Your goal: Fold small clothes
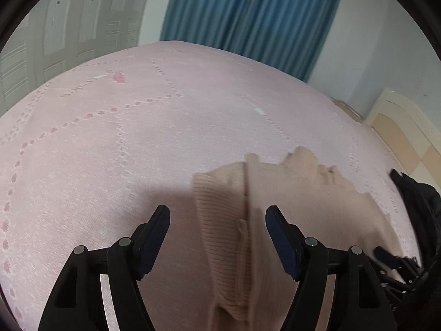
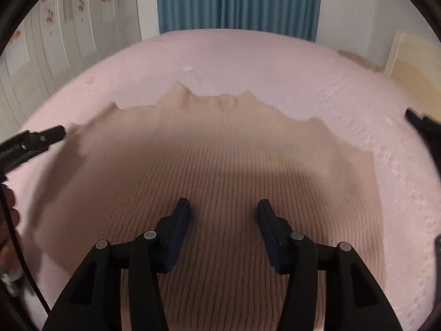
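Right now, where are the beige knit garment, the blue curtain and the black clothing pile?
beige knit garment (image 2: 220, 165): right wrist view, middle of its ribbed body.
blue curtain (image 2: 237, 0): right wrist view, middle pleats.
black clothing pile (image 1: 421, 207): left wrist view, its upper part at the right edge.

Only lettering I can spot is woven into the pink patterned bedsheet (image 1: 193, 104): an upside-down word ending in what looks like "...ning" next to a darker pink flower motif. The right wrist view shows more sheet lettering, but it's too blurry to read.
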Action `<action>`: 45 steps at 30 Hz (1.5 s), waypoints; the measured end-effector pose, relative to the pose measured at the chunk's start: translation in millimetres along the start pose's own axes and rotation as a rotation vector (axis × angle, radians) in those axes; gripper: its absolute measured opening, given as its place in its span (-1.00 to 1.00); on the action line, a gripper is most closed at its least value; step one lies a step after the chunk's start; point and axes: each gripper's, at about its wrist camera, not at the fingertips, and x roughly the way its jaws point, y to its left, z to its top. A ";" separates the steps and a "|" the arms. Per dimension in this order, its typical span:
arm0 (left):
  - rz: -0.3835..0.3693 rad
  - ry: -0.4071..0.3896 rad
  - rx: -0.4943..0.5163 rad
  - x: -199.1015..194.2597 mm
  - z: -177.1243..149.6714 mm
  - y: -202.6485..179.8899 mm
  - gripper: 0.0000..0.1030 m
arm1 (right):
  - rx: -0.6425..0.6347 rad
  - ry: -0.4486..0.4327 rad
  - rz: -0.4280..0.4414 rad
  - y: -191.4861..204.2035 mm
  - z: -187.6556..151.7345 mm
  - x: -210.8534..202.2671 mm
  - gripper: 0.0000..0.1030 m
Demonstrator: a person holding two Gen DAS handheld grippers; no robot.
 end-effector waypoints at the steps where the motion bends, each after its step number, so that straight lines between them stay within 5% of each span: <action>1: -0.009 0.001 -0.016 1.2 2.0 3.3 0.36 | 0.003 0.005 -0.004 0.8 5.6 2.7 0.00; 8: -0.061 0.037 -0.061 17.7 16.8 22.4 0.36 | 0.108 0.143 -0.008 -5.8 58.2 54.1 0.23; 15: -0.107 0.034 -0.084 12.8 22.7 26.7 0.36 | 0.127 0.199 -0.043 -4.4 80.2 81.3 0.21; 22: -0.182 0.074 -0.128 1.2 8.9 30.8 0.36 | 0.031 0.139 -0.009 10.3 30.4 21.6 0.19; 27: -0.113 0.060 -0.074 -16.5 -9.1 25.7 0.36 | -0.014 0.094 -0.006 15.0 -16.0 -12.5 0.19; 33: -0.175 0.123 -0.130 -50.7 -59.3 38.2 0.36 | -0.005 0.096 0.081 -1.5 -62.9 -38.5 0.19; 39: -0.245 0.195 -0.113 -67.1 -101.0 17.5 0.42 | 0.103 0.012 0.210 -27.0 -67.6 -66.3 0.19; 45: -0.266 0.175 -0.164 -60.3 -106.6 6.3 0.61 | 0.239 -0.099 0.122 -73.8 -63.0 -85.9 0.19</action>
